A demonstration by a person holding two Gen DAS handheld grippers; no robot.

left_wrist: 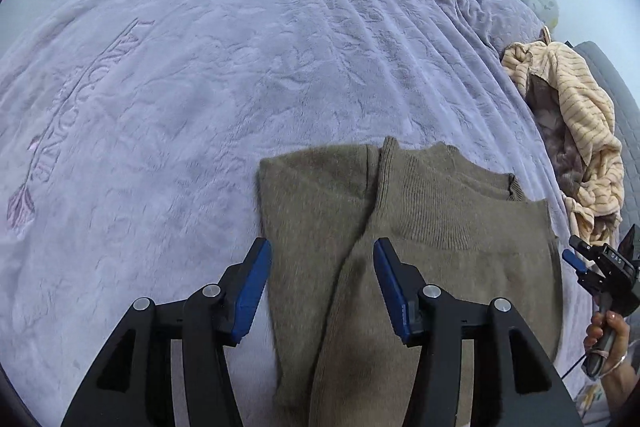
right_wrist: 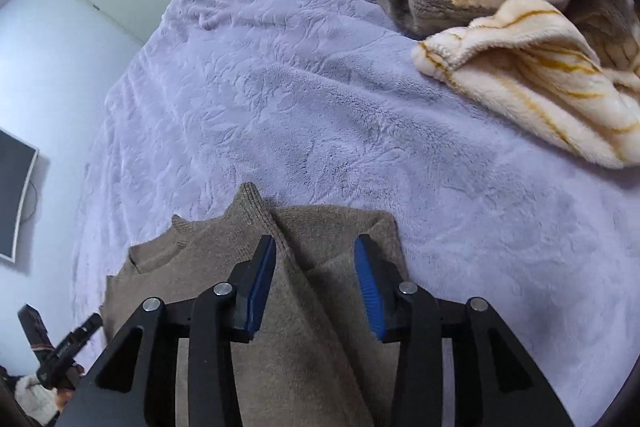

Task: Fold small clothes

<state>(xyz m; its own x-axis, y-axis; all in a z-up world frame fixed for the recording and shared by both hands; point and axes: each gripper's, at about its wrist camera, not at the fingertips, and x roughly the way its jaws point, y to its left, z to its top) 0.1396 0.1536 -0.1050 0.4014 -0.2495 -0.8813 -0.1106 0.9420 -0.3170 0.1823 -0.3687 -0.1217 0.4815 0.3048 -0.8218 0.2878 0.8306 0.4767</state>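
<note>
Nearest the lens, the left gripper [left_wrist: 322,285] hangs with its blue-padded jaws spread wide and nothing between them, poised over the left part of an olive-brown knit sweater [left_wrist: 420,227]. The right gripper [right_wrist: 316,281] is likewise wide apart and empty, straddling a sleeve [right_wrist: 276,239] folded diagonally across the sweater's chest.

The sweater lies flat on a lilac plush blanket [left_wrist: 200,87] covering the bed, near the bed's front edge. Both sleeves look folded inward and meet near the collar, so the side folds seem done and a fold along the length probably remains.

A heap of cream striped fleece and grey plush [right_wrist: 500,7] sits towards the bed's far right corner, well apart from the sweater.

Risks, as judgement: the loose sleeves could slide open when the hem is lifted. Jaws closing low might pinch the blanket's pile along with the knit, dragging the whole garment askew. Gripping one layer only would undo the stack.
</note>
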